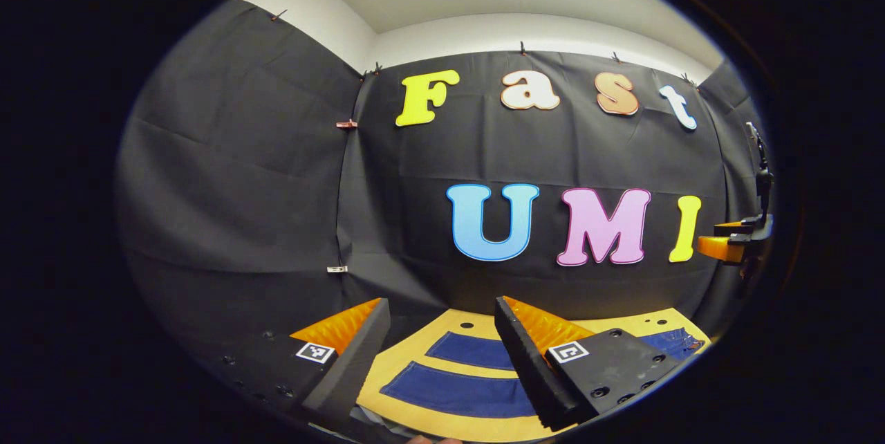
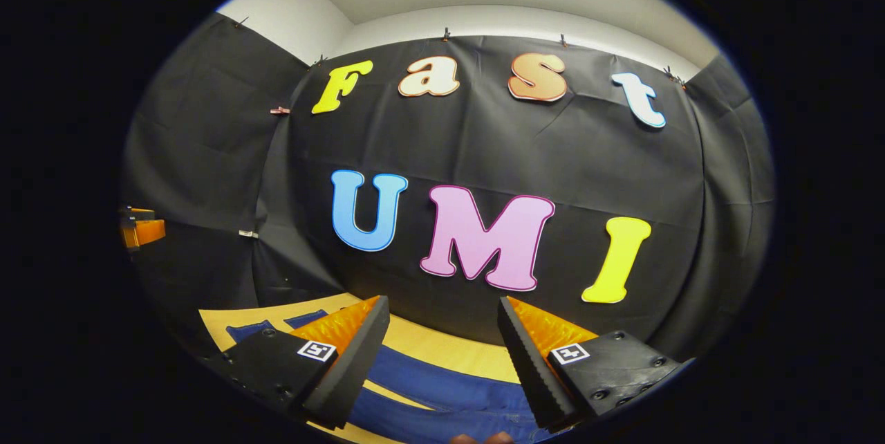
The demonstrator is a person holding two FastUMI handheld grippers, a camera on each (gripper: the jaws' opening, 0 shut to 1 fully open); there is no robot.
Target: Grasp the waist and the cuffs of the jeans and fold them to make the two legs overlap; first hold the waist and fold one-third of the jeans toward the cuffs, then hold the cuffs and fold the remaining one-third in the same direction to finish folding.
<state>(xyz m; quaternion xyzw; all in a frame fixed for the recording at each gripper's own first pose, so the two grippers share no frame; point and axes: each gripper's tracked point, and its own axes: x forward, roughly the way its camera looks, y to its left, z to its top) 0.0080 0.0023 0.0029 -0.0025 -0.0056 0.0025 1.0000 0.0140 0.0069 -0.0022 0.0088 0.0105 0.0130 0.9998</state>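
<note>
Above the jeans (image 1: 460,392), flat on the yellow table (image 1: 442,423), left gripper (image 1: 442,361) and right gripper (image 2: 442,368) hang open, empty; descending off-edge risks pinching one layer only.

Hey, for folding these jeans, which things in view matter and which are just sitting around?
For the job:
- jeans, flat on the table, legs apart
- left gripper, open, above them
- right gripper, open, above them

Just there:
- yellow table
- small clips pinning the black wall cloth
</note>
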